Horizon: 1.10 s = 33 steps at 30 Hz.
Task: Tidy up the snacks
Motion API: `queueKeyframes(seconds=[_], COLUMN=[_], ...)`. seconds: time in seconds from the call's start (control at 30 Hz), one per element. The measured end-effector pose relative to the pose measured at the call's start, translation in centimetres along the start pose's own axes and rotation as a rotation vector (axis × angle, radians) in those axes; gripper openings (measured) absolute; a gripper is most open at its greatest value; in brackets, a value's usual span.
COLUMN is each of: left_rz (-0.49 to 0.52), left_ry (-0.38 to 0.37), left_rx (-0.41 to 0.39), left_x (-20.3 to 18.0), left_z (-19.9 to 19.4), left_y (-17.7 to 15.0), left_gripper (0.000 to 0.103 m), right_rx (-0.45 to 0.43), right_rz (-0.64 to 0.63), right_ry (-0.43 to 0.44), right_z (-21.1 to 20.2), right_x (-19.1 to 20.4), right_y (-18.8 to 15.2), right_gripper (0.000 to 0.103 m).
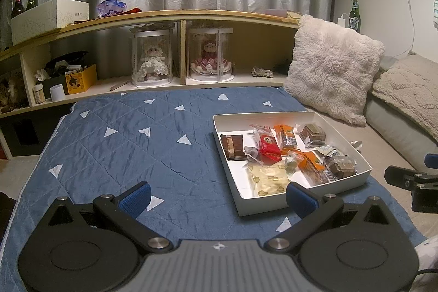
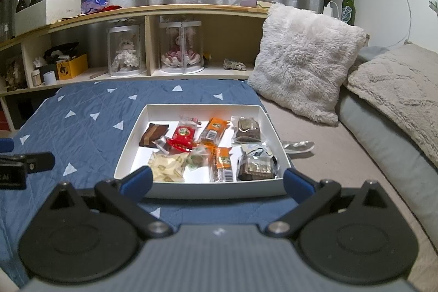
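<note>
The right hand-held gripper (image 2: pixel 217 182) hangs released, its blue pads spread wide and nothing between them. In its own view the white box (image 2: pixel 219 190) sits dead centre, the near wall just beyond the fingertips and almost spanning the gap between them. The box's long axis runs away from this gripper toward the top of the frame, so its contents lie straight ahead: a pale yellow packet (image 2: pixel 167 168) at the lower left of the box, an orange bar (image 2: pixel 223 163) and a dark brownie pack (image 2: pixel 256 167) at the lower right, a red packet (image 2: pixel 182 138) and a striped chocolate block (image 2: pixel 153 137) further up.

The left hand-held gripper (image 1: pixel 217 197) is likewise released and empty. In its view the same box (image 1: pixel 246 205) lies off to the right of centre, skewed, its near corner just beside the right fingertip (image 1: pixel 299 197), with blue quilt (image 1: pixel 123 144) filling the frame's centre and left.

By my reading the right gripper is the nearer and better squared one; a straight reach forward would meet the front-row snacks. A crumpled silver wrapper (image 2: pixel 298 146) lies outside the box on the bed, at the right of the frame, also on the right gripper's side.
</note>
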<state>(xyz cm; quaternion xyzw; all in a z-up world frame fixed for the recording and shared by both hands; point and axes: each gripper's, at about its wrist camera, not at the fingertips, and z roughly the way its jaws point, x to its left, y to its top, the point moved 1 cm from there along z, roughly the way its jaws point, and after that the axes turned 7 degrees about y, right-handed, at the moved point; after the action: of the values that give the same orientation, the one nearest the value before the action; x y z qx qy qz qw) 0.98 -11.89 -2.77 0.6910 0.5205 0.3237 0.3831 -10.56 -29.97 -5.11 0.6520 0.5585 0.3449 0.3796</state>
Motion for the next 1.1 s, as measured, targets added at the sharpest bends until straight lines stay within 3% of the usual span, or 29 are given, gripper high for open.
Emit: queueKeyframes(seconds=[1.1], left_rz=[-0.001], left_ry=[0.001], left_rx=[-0.001], left_x=[-0.16], left_z=[-0.09], left_y=[-0.09], left_gripper=[0.103], right_rx=[0.000], right_rz=[-0.004], right_ry=[-0.006], right_z=[-0.21], right_x=[0.23], right_y=[-0.04], right_gripper=[0.102])
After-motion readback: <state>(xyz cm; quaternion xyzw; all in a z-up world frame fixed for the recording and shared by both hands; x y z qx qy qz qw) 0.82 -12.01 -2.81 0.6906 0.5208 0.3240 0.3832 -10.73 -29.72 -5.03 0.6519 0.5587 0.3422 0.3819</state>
